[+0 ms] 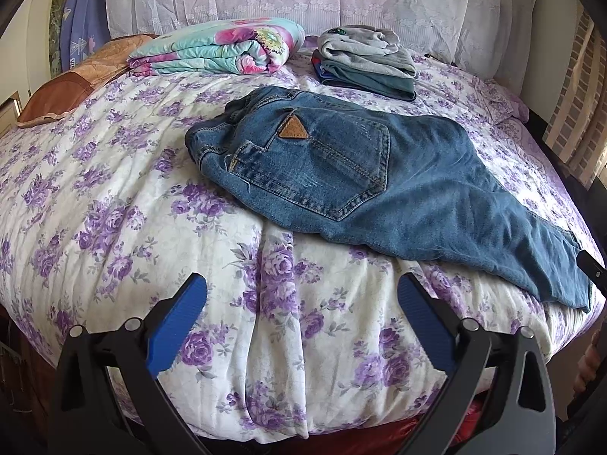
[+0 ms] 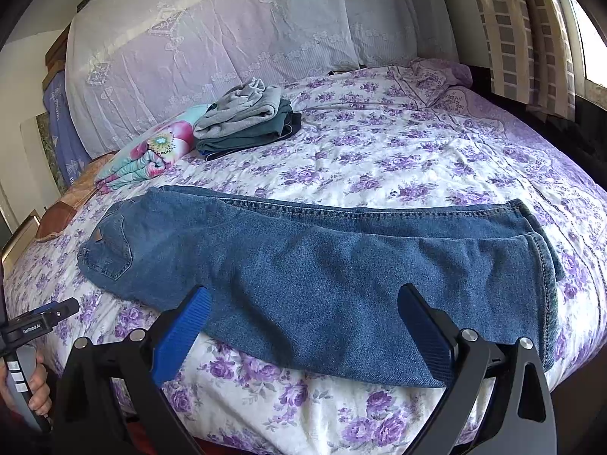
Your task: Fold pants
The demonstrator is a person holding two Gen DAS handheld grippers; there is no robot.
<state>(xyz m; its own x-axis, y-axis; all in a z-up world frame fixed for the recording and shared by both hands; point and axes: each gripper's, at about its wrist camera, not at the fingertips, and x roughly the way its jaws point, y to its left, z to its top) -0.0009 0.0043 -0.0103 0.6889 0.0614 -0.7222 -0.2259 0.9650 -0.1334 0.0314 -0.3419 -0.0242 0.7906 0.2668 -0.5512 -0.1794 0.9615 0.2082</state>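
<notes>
A pair of blue jeans [image 1: 360,185] lies on the bed, folded lengthwise with one leg on the other, back pocket and brown triangle patch up. The waist is at the left, the cuffs [image 2: 538,250] at the right. My left gripper [image 1: 301,288] hovers open over the bedspread, just short of the jeans' seat, with nothing between its blue pads. My right gripper [image 2: 303,299] is open too, held low over the near edge of the jeans' legs [image 2: 322,284]. The left tool [image 2: 41,318] and the hand holding it show at the far left of the right wrist view.
A purple floral bedspread [image 1: 151,208] covers the bed. At the back lie a folded flowered blanket [image 1: 220,49], a stack of folded grey and teal clothes [image 1: 364,60], and a brown cushion [image 1: 72,83]. A lace-draped headboard [image 2: 227,38] stands behind; curtains [image 2: 523,30] hang at right.
</notes>
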